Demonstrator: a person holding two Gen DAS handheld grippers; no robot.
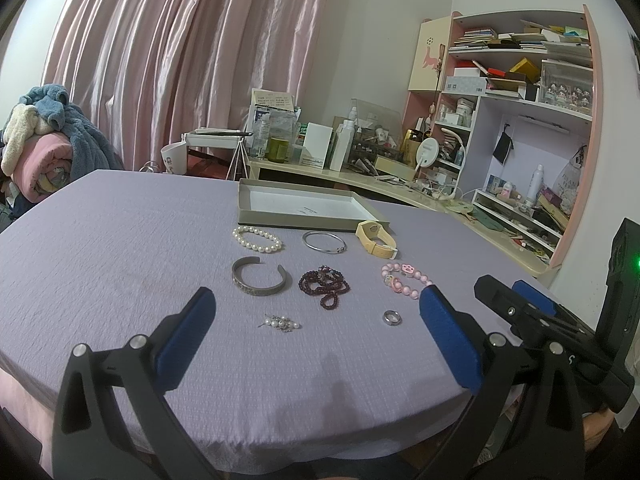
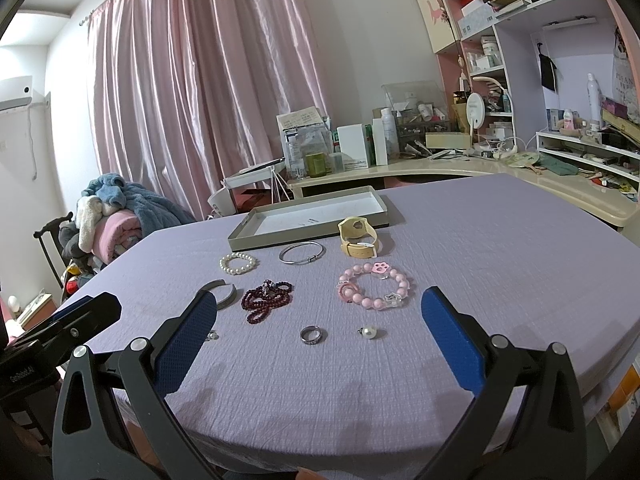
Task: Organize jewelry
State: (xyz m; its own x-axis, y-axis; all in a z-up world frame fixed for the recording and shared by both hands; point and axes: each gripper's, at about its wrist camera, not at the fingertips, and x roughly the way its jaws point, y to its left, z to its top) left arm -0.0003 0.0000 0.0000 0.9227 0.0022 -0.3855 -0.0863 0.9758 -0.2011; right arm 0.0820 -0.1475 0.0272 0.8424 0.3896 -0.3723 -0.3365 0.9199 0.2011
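Jewelry lies on a purple-covered table (image 1: 100, 248). A shallow grey tray (image 1: 256, 216) sits at the back. In front of it are a pearl bracelet (image 1: 257, 238), a silver bangle (image 1: 324, 241), a yellow watch (image 1: 376, 238), a grey cuff (image 1: 258, 282), dark red beads (image 1: 324, 286), a pink bead bracelet (image 2: 374, 286), a silver ring (image 2: 313, 335), a pearl earring (image 2: 369, 333) and a small pearl cluster (image 1: 282, 323). My left gripper (image 1: 316, 320) is open and empty above the near edge. My right gripper (image 2: 320, 318) is open and empty, beside the left.
A cluttered beige desk (image 2: 440, 168) with bottles and boxes stands behind the table. Pink shelves (image 1: 520, 92) full of items rise at the right. A chair piled with blankets (image 2: 116, 216) stands at the left. Pink curtains (image 1: 180, 60) hang behind.
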